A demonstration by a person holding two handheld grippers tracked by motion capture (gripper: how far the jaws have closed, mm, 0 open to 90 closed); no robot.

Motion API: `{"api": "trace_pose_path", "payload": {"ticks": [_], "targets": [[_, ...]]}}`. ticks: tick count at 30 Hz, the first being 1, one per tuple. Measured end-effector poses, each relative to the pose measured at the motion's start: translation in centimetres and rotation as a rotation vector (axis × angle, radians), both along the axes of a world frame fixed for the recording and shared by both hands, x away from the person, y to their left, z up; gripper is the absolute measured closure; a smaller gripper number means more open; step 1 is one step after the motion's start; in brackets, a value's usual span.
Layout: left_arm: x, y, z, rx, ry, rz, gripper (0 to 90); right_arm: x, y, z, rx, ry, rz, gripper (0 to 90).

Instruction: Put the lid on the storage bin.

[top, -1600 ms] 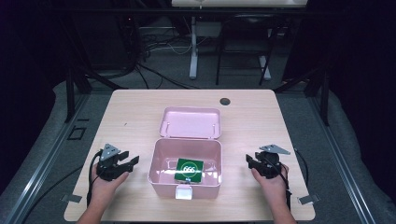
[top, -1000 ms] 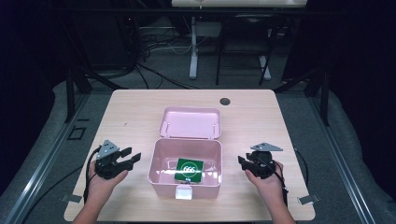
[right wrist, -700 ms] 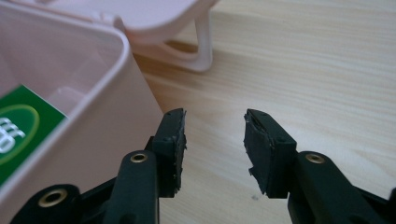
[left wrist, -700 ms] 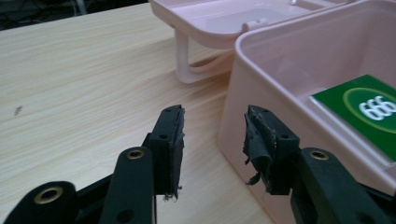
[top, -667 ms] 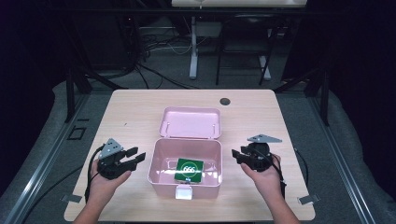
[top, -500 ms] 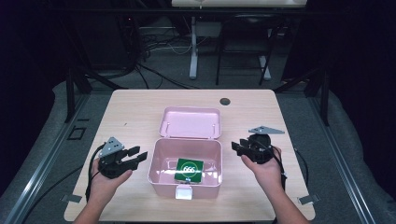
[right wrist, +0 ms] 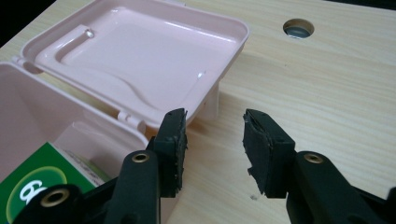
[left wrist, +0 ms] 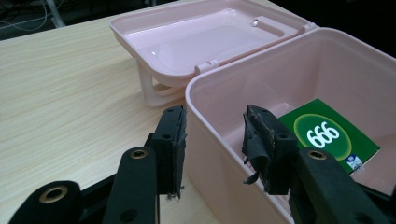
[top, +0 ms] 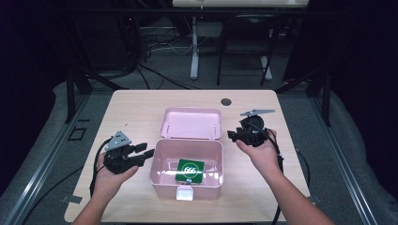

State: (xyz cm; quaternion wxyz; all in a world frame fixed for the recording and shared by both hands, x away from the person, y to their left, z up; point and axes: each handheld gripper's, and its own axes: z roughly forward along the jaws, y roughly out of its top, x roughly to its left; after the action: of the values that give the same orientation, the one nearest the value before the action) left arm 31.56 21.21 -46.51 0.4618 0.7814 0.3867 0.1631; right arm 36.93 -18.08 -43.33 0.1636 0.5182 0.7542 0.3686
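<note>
**Right gripper moves in toward the open lid of a pink box**

Nearest the person, at the front middle of the wooden table (top: 141, 105), sits a pink plastic box (top: 187, 181) with rounded corners and a small pale latch on its front wall. It stands open. Inside, flat on the bottom, lies a green packet (top: 190, 170) printed with white numerals "666" in a darker oval.

To the left of the box, the left gripper (top: 142, 155) is held low over the table, its jaws apart and empty, pointing at the box's left wall. In the left gripper view the box's near rim sits between the two jaws, and I cannot tell whether they touch it. It has barely moved over the last second or so.

The right gripper (top: 233, 135) has changed most. A second and a half ago it was beside the box's right front; it has since travelled forward and inward, and now sits just beside the right edge of the lid (top: 192, 123). Its jaws are apart and hold nothing. In the right gripper view the lid's corner lies just ahead of its left jaw.

The lid is swung fully back behind the box, lying flat with its shallow inner side up, resting on its handle. The move suggests the lid is about to be gripped and closed.

Farther off, a round cable hole (top: 226, 101) marks the table's rear.
</note>
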Motion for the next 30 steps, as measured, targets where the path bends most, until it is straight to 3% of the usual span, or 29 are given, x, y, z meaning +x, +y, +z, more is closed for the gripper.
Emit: {"api": "trace_pose_path", "payload": {"ticks": [8,17,24,30], "targets": [[-0.1,-0.4,-0.2,0.007,0.007,-0.023,62.8,2.4,0.8,0.9,0.007,0.017,-0.030,58.9],[-0.5,-0.3,-0.6,0.027,0.010,-0.039,70.2,5.4,1.6,1.4,0.016,0.067,-0.073,61.6],[-0.7,-0.1,-0.9,0.033,0.003,-0.038,74.1,7.9,2.4,0.8,0.019,0.132,-0.106,63.7],[-0.8,-0.1,-1.0,0.038,0.005,-0.044,77.9,9.2,2.8,0.0,0.006,0.162,-0.128,64.8]]}}
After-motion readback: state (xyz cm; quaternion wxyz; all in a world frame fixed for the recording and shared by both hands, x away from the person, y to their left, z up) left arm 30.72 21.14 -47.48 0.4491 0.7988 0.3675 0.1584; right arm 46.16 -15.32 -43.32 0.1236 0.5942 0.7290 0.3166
